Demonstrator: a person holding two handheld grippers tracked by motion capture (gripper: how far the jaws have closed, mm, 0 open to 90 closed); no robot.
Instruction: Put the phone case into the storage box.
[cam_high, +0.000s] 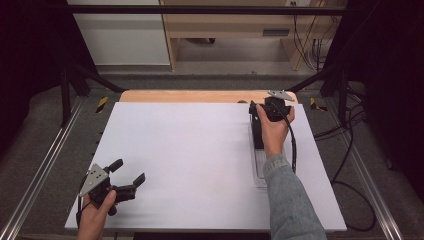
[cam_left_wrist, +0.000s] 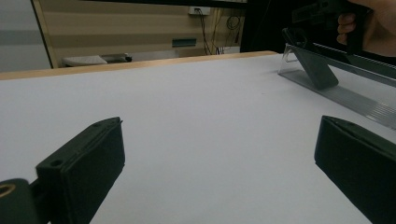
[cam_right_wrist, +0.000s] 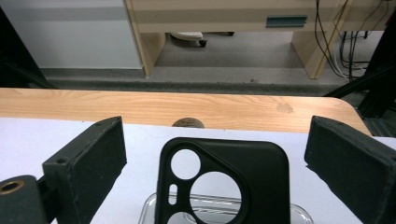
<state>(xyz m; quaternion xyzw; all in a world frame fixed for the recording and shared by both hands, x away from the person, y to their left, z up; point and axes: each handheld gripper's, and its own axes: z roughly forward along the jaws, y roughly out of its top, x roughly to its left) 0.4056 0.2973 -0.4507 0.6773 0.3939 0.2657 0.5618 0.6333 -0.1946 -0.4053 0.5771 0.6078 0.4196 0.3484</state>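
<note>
Right jaws: the right gripper (cam_right_wrist: 212, 154) holds its two black jaws wide apart, one on either side of a black phone case (cam_right_wrist: 224, 182), touching neither side of it.
Left jaws: the left gripper (cam_left_wrist: 219, 163) also stands with jaws spread, nothing between them but bare white board.
Count: one phone case, one clear stand (cam_high: 258, 167), two grippers, two hands.
Phone case: it leans tilted in the clear stand, camera-cutout end uppermost, back facing the far edge of the desk (cam_high: 200, 96); three round openings show in the right gripper view.
Stand's long axis: it runs from near edge toward far edge, along the right side of the white board (cam_high: 190, 160).
Where: the case sits near the far right corner of the board, under the right hand (cam_high: 274, 127).
Left hand: the left hand (cam_high: 95, 215) keeps its gripper at the near left corner, well apart from the case.
Beyond: the desk's wooden strip shows past the board's far edge.
</note>
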